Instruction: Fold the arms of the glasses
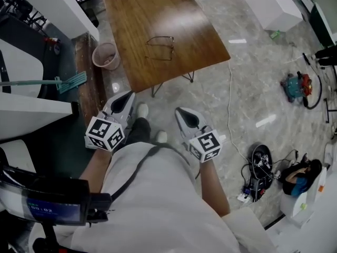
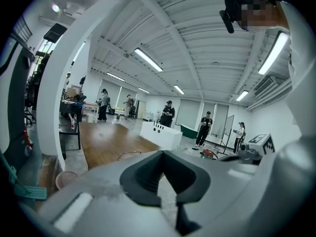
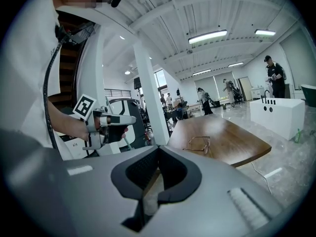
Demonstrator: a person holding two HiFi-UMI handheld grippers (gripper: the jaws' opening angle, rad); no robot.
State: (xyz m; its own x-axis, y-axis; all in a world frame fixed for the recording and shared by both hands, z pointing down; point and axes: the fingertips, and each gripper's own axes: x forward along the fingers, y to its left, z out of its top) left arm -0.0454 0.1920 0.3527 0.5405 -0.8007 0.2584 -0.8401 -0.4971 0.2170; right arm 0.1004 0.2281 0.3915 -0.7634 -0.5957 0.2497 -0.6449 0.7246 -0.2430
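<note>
On the wooden table (image 1: 158, 15) lie glasses (image 1: 160, 47); only gripper views show bystanders (image 2: 168, 113).

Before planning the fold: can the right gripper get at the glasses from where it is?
Probably not yet: the right gripper is shut and well short of the table, floor between. Nothing blocks the glasses.

The table (image 1: 158, 30) is warm brown wood with a streaky grain, and it stands on a pale grey marbled floor (image 1: 253, 88). The left gripper (image 1: 126, 96) and right gripper (image 1: 182, 114) are light grey with dark jaw linings, and their marker cubes (image 1: 105, 133) carry black-and-white squares. The bin (image 1: 106, 56) is pink, the mop (image 1: 71, 81) teal, and the glasses (image 1: 160, 45) dark-rimmed.
</note>
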